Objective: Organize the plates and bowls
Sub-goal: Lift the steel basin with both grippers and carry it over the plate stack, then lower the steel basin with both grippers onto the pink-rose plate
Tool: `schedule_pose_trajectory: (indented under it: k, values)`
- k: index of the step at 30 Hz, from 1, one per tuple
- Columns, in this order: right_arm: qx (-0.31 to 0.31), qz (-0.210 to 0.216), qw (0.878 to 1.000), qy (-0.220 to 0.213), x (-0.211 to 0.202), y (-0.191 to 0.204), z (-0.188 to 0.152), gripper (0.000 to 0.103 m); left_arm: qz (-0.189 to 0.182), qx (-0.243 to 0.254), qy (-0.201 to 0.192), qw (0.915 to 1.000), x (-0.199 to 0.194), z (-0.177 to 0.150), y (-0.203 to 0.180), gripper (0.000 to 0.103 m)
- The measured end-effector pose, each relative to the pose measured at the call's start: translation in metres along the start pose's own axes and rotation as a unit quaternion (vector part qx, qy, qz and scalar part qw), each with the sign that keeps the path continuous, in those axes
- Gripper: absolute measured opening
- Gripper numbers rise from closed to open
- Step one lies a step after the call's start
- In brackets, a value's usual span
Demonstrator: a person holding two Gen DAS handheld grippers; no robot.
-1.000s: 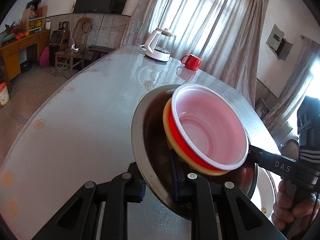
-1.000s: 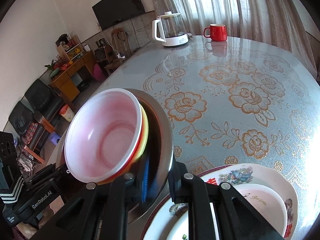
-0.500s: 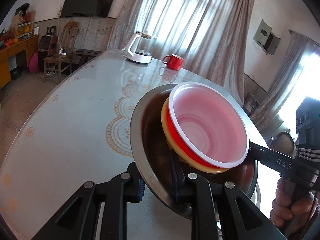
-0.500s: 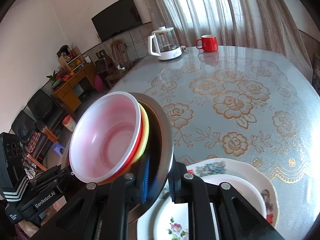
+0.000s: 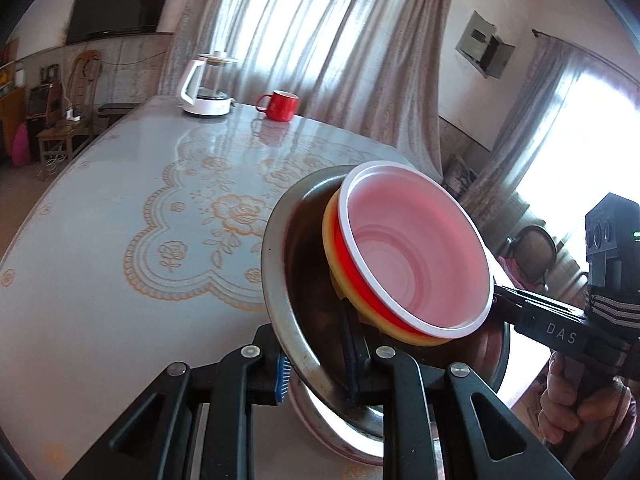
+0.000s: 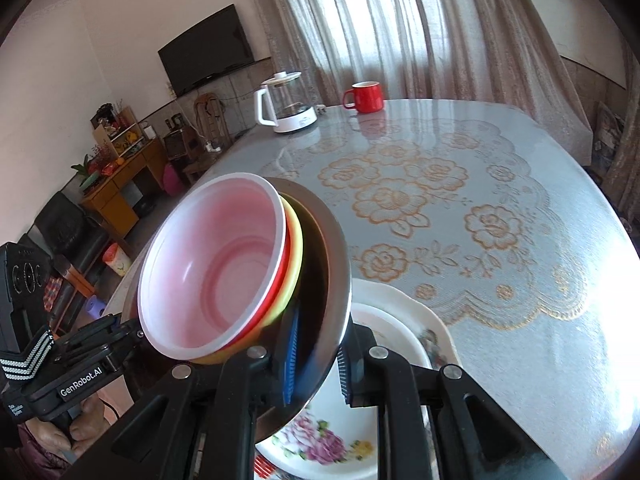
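1. While the metal basin [image 5: 280,280] is held off the table [image 5: 120,208], its rim is clamped on one side by the left gripper [image 5: 316,372], jaws narrow on the metal.
2. The opposite rim is clamped the same way by the right gripper [image 6: 316,364].
3. A stack of bowls [image 6: 216,264] is carried inside the basin: white over red over yellow, tilted with it.
4. Flowered plates [image 6: 404,320] are seen on the table directly below the basin in the right wrist view.
5. Compared with a second ago, more of the plates and of the tablecloth pattern is exposed beneath and beyond the basin; a lift and a shift across the table are indicated.
6. The grips are unchanged, so the load is judged secure and in transit, with placement not yet done.
7. A kettle [image 5: 206,86] and a red mug [image 5: 280,105] are seen at the far edge, well apart from the basin.
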State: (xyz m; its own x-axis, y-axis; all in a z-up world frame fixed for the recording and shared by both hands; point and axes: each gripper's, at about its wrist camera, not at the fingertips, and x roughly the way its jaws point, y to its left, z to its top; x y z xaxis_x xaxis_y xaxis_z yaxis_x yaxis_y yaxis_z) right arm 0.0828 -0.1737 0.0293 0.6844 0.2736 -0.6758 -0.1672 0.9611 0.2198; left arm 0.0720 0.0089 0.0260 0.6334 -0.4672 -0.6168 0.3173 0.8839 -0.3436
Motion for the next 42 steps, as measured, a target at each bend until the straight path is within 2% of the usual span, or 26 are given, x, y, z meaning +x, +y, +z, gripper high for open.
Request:
schedule_pose_trajectory:
  k: [10,24,32,42]
  values:
    - [0.023,-0.035,0.999,0.017,-0.017,-0.031,-0.021,0.017,-0.027,0.023,0.04,0.9986,0.019,-0.013,-0.024,0.021]
    - [0.051,-0.035,0.996,0.064,-0.007,-0.047,-0.044,0.018,-0.031,0.018,0.09,0.9953,0.039,-0.033,-0.024,0.021]
    - [0.063,-0.043,0.993,0.088,0.005,-0.053,-0.055,0.019,-0.031,0.023,0.089,0.9953,0.042,-0.038,-0.024,0.022]
    - [0.067,-0.046,0.993,0.09,0.005,-0.052,-0.058,0.022,-0.039,0.024,0.089,0.995,0.037,-0.038,-0.021,0.024]
